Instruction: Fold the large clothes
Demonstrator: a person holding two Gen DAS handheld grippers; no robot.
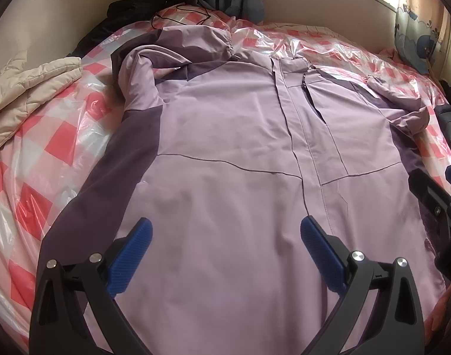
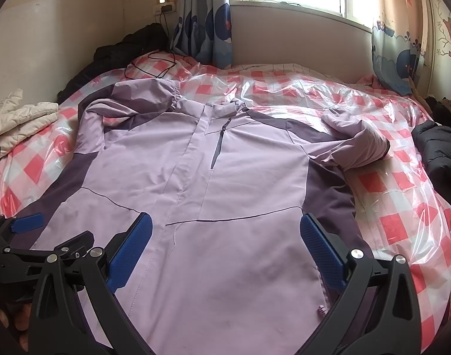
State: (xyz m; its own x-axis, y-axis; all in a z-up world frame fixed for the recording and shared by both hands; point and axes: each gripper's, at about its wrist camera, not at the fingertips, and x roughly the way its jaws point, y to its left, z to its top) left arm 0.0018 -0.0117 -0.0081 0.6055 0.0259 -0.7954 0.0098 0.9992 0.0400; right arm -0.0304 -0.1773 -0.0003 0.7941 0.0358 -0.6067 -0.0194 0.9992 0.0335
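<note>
Lilac jacket: lies front-up, spread flat on checked bed, sleeves bent inward, body unfolded; left gripper and right gripper both spread wide, empty.

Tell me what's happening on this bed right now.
A person holds a two-finger tool in each hand above a lilac jacket spread front-up on a plastic-covered checked bed. The left tool and right tool are both open and grip nothing. Both sleeves lie bunched near the shoulders; no fold of the body shows yet.
</note>
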